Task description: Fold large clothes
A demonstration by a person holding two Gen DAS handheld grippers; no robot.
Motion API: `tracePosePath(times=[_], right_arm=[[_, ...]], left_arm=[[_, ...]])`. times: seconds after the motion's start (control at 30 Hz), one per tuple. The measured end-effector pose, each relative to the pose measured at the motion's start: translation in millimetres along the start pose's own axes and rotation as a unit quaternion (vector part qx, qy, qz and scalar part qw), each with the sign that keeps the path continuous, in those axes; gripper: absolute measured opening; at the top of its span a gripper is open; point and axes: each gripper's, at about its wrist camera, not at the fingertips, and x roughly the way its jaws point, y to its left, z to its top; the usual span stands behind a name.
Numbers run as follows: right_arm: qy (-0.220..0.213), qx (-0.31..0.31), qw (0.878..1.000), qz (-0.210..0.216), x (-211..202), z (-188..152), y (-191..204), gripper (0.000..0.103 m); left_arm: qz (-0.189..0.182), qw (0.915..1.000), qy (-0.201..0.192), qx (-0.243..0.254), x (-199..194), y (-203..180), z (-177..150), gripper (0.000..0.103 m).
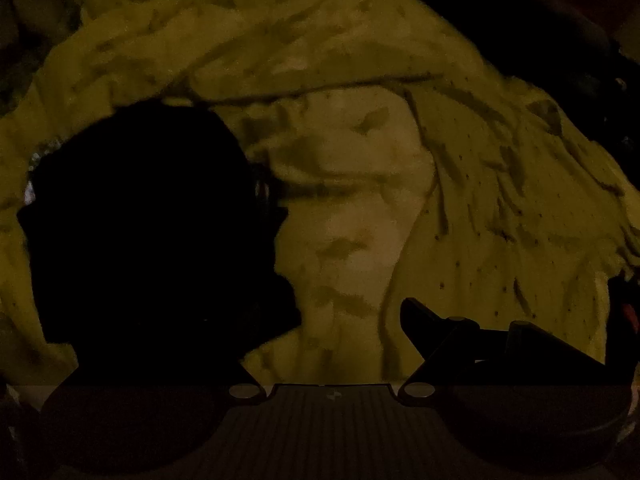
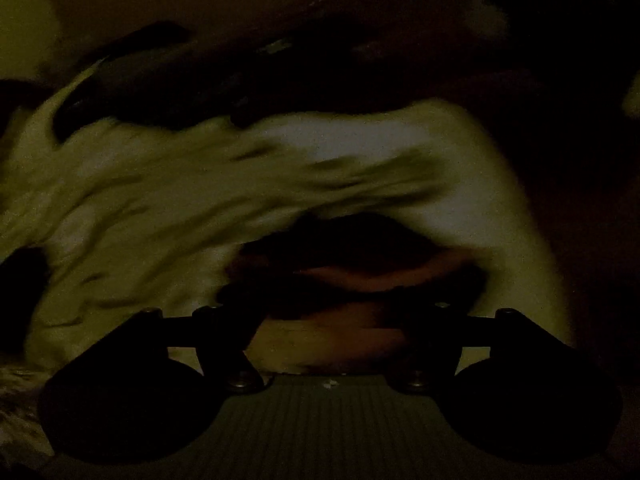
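Observation:
Both views are very dark. A large yellow-green garment with small dark dots lies crumpled and fills the left wrist view. My left gripper shows a right finger low over the cloth; a black mass hides the left side, and the jaws look apart. In the right wrist view the same garment is blurred and bunched right in front of my right gripper. Its fingertips are lost in shadow and cloth, so I cannot tell their state.
A dark shape lies across the top of the garment in the right wrist view. A dark object sits at the upper right of the left wrist view. A patterned surface shows at lower left.

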Motion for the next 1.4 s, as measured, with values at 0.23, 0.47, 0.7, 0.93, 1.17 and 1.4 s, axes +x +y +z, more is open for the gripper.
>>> tracePosePath(times=[0.23,0.47,0.7,0.93,1.17,1.4], right_arm=[[0.109,-0.058,0.988,0.097,119.5,-14.8,100.3,0.07],[0.157,-0.044,0.979,0.127,146.3,-31.2,116.6,0.069],[0.214,-0.055,0.971,0.092,176.5,-47.7,135.0,0.059],[0.214,0.007,0.968,0.134,162.7,-41.1,121.3,0.008],[0.119,0.044,0.972,0.199,50.5,6.4,76.0,0.007],[0.099,0.004,0.974,0.205,-40.5,21.7,58.9,0.007]], left_arm=[[-0.026,0.9994,0.021,0.009,17.2,-2.8,-27.9,0.103],[-0.039,0.9986,0.03,0.018,33.2,-14.5,-34.7,0.103],[-0.06,0.9949,0.045,0.067,63.0,-39.6,-29.1,0.103],[-0.079,0.9926,0.051,0.076,49.0,-49.1,-25.2,0.041],[-0.134,0.9901,-0.015,0.037,-39.8,-19.0,3.7,0.039],[-0.122,0.9891,0.03,0.077,-57.2,-10.8,-10.5,0.039]])
